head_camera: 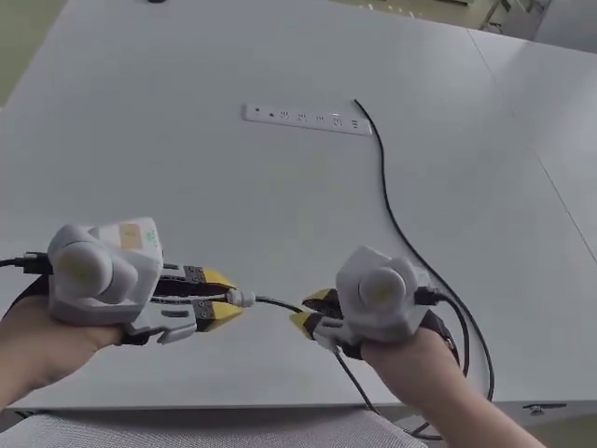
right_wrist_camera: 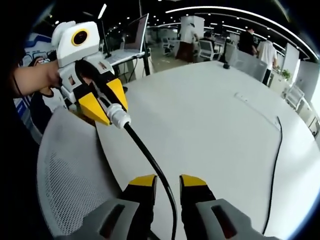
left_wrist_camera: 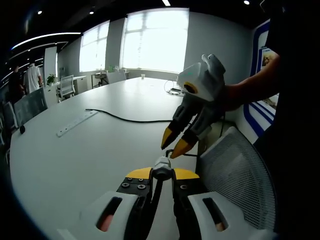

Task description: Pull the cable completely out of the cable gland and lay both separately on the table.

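Over the near edge of the surface (head_camera: 280, 205), the left hand-held gripper (head_camera: 233, 297) clamps the cable gland (head_camera: 244, 299); the right hand-held gripper (head_camera: 306, 310) straddles the cable (head_camera: 275, 302), jaws apart. Best pinch firmly, then pull straight along the gland's axis

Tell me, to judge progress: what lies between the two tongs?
A black cable, from the gland in the left tongs to the right tongs; head view.

White table (head_camera: 280, 205) is seen in an open office; power strip (head_camera: 308, 119) w/ black cord (head_camera: 384, 187) is laid on it. Bright windows (left_wrist_camera: 155, 40) are set in the back wall, ceiling lights (right_wrist_camera: 102, 11) are lit. Grey mesh chair (left_wrist_camera: 240, 175) is set at the table edge; people (right_wrist_camera: 265, 52) are seen in bkgd.
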`<state>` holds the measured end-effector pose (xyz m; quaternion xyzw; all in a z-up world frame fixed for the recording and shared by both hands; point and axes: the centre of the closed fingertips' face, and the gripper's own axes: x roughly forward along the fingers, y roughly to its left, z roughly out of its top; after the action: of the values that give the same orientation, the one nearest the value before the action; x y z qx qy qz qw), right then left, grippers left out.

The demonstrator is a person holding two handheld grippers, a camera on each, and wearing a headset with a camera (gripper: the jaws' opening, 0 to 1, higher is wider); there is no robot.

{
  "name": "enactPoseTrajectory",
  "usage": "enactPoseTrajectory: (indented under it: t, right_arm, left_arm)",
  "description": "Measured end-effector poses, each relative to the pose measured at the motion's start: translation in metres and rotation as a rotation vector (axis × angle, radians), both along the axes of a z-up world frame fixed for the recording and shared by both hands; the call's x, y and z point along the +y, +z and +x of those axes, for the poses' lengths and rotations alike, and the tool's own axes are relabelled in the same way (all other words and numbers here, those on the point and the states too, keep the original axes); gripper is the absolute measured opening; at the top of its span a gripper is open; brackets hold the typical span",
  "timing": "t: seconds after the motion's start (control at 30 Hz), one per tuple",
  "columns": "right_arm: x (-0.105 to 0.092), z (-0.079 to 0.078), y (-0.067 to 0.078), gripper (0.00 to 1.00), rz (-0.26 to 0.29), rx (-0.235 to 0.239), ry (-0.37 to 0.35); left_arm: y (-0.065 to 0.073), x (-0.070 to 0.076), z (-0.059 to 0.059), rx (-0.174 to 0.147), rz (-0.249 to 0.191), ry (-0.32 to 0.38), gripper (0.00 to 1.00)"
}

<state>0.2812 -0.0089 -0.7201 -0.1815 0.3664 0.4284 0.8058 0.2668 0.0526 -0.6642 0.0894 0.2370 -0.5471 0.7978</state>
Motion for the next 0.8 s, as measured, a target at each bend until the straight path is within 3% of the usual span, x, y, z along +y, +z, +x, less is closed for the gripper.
enactPoseTrajectory:
  t: [0.13, 0.3, 0.4, 0.6, 0.8]
  right_arm:
    - [0.020, -0.009, 0.020, 0.21, -0.017, -0.094, 0.118]
    - [0.042, -0.012, 0.029, 0.19, -0.080, -0.185, 0.247]
    - [0.050, -0.011, 0.031, 0.16, -0.075, -0.189, 0.256]
    - [0.056, -0.010, 0.041, 0.09, -0.104, -0.279, 0.323]
    - [0.056, -0.012, 0.039, 0.04, -0.131, -0.296, 0.363]
  left_arm:
    - [-0.001, 0.000, 0.000, 0.001, 0.002, 0.001, 0.15]
    - [0.000, -0.001, 0.001, 0.001, 0.000, 0.000, 0.15]
    - [0.000, -0.001, 0.001, 0.002, -0.001, 0.001, 0.15]
    - [0.000, -0.001, 0.000, 0.008, -0.002, 0.002, 0.15]
    - [0.000, -0.002, -0.001, 0.010, -0.003, -0.002, 0.15]
